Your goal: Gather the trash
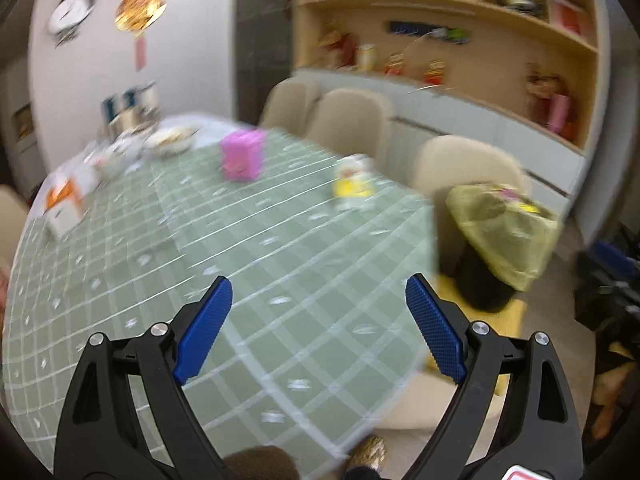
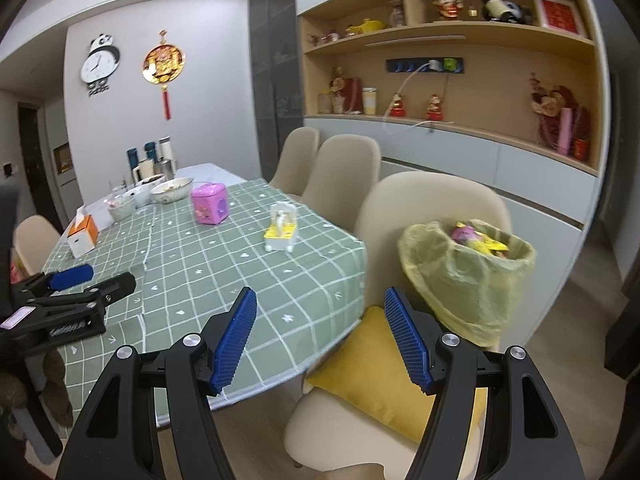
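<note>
Your left gripper (image 1: 318, 292) and right gripper (image 2: 320, 308) were spread, empty. Yellow-white carton (image 2: 281, 229) at 12 o'clock: probably light, crushable; pinch flat sides gently.

Matt checked cloth tablecloth (image 2: 224, 264) (thin plastic bin liner (image 2: 472, 280))

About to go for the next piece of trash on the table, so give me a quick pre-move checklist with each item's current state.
1. Left gripper open and empty: ok.
2. Right gripper open and empty: ok.
3. Yellow-and-white carton upright, nothing in the way: ok.
4. Pink box standing clear of the bowls: ok.
5. Yellow-lined trash bin open, already holding wrappers: ok.
6. Left wrist view sharp enough to aim: not ok, blurred.
</note>
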Motion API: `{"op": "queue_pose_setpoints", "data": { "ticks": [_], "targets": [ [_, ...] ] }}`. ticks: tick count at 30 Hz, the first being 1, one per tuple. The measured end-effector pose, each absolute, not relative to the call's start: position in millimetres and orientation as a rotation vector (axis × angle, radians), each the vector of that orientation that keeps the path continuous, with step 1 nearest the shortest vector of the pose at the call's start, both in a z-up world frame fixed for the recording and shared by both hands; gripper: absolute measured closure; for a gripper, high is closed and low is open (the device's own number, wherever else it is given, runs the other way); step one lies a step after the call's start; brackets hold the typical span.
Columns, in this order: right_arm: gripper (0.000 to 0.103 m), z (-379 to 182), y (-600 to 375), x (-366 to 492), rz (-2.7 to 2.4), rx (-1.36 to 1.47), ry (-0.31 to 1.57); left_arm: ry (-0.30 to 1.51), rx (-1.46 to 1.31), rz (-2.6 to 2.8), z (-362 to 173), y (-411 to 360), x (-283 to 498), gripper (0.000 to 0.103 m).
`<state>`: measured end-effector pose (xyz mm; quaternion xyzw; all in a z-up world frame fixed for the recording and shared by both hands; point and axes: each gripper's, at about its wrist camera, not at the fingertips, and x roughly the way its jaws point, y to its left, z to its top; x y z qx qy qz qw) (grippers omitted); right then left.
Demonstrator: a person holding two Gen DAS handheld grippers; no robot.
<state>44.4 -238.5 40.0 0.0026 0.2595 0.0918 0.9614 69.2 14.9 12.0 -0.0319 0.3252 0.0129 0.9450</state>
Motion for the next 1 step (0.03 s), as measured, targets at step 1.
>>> {"op": "queue_pose_setpoints", "data": {
  "ticks": [1],
  "targets": [
    [0.040, 38.6, -230.8, 52.7, 0.208, -0.004, 0.534, 0.683, -0.094, 0.089, 5.6, 37.6, 77.3, 0.018]
  ]
}}
